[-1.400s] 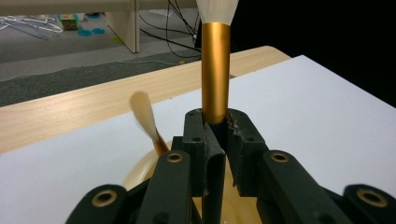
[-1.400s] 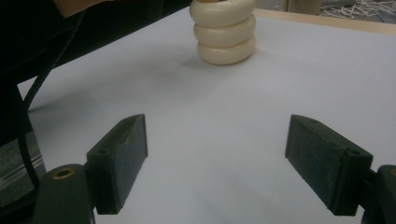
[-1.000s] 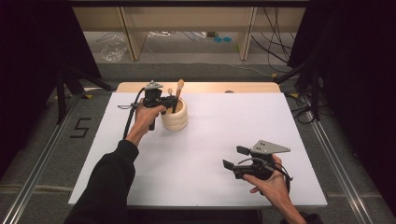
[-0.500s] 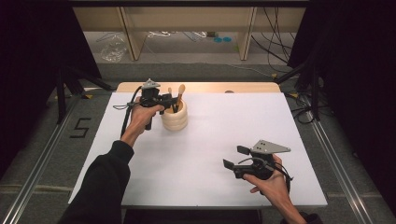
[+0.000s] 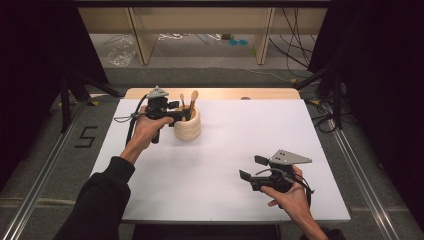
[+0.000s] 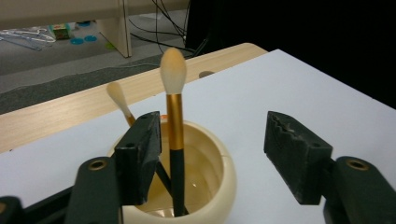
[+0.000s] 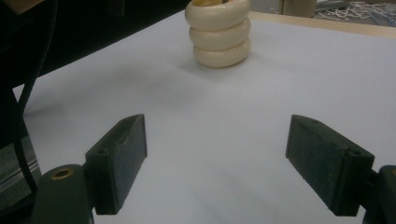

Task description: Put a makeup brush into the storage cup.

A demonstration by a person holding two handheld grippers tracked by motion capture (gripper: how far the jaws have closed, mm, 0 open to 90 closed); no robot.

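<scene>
- Writing: a dark numeral "5" (image 5: 86, 136) is marked on the floor left of the table; no brand or label can be read on the holder or the brushes.
- Change from 1.0 s ago: the taller brush (image 6: 173, 126), then slanting up out of the left gripper over the holder, now stands inside it, clear of both jaws. The left hand (image 5: 145, 131) has stayed beside the holder. The right gripper has not shifted.
- Container: a cream ribbed holder (image 5: 187, 125), three stacked rings in the right gripper view (image 7: 218, 31), stands on the white table (image 5: 220, 150) near the far edge, toward the far left corner.
- Contents: two make-up brushes. The taller brush has a black handle, a gold ferrule and a pale peach tip, and stands nearly upright. The shorter brush (image 6: 119, 101) leans away behind it, its handle crossing low inside the holder.
- Left gripper (image 6: 219, 154): jaws spread wide and holding nothing, level with the holder's rim; the taller brush stands just beside the left jaw's inner face, apart from the right jaw.
- Right gripper (image 5: 256, 168): near the front right corner of the table, well apart from the holder, jaws wide open and empty over bare surface.
</scene>
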